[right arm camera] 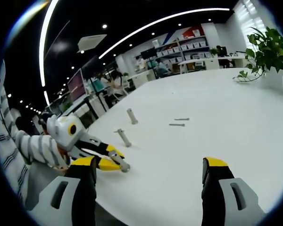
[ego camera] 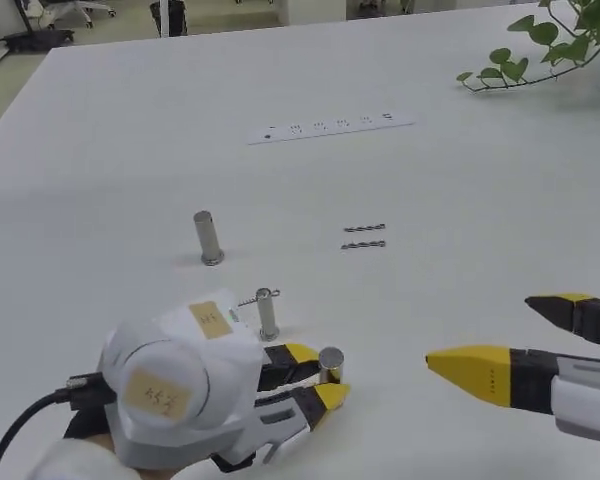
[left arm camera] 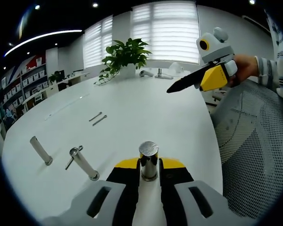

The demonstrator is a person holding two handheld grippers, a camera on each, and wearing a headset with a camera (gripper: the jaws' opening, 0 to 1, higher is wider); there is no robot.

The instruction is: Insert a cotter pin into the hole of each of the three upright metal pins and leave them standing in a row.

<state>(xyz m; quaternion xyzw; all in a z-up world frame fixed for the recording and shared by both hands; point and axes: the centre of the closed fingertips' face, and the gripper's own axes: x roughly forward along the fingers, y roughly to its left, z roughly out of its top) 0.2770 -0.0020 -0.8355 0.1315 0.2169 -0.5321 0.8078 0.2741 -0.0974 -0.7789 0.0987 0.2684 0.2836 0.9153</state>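
The nearest metal pin (left arm camera: pixel 148 157) is clamped between the closed jaws of the left gripper (ego camera: pixel 322 375) at the near side of the table (ego camera: pixel 460 180), apparently so that it is steadied for threading; its long axis is kept vertical, round end face uppermost. The right gripper (ego camera: pixel 477 332) is held off to the right with its jaws spread wide and nothing between them, while the two loose cotter pins (ego camera: pixel 364 228) lie flat farther back, their lengths running left to right. A cotter (ego camera: pixel 252 299) is seen crosswise through the top of the middle pin (ego camera: pixel 267 318) and the far pin (ego camera: pixel 208 238) stands bare, so one of three is judged done
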